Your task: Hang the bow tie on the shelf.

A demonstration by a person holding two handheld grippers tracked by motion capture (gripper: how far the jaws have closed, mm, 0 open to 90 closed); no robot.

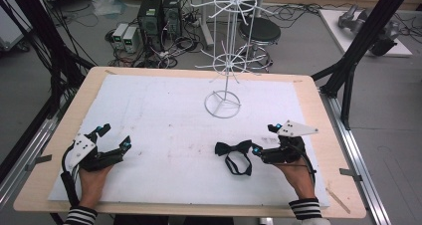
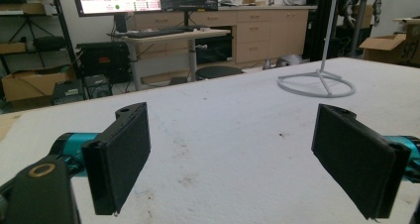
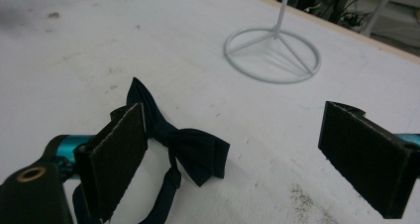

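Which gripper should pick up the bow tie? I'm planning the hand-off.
Right. The right gripper sits open beside the bow tie, one jaw nearly touching it. The left gripper, also open, rests far across the white mat.

Bow tie (image 1: 233, 147), dark navy fabric, one item, lying flat on the white table cover.
Pre-tied bow with two flared wings and a pinched centre knot; a thin neck strap (image 1: 238, 165) trails from the knot in a loose loop toward the person's side. Placed right of the table's middle, in front of the white wire stand. Wings spread, unfolded, slightly crumpled.
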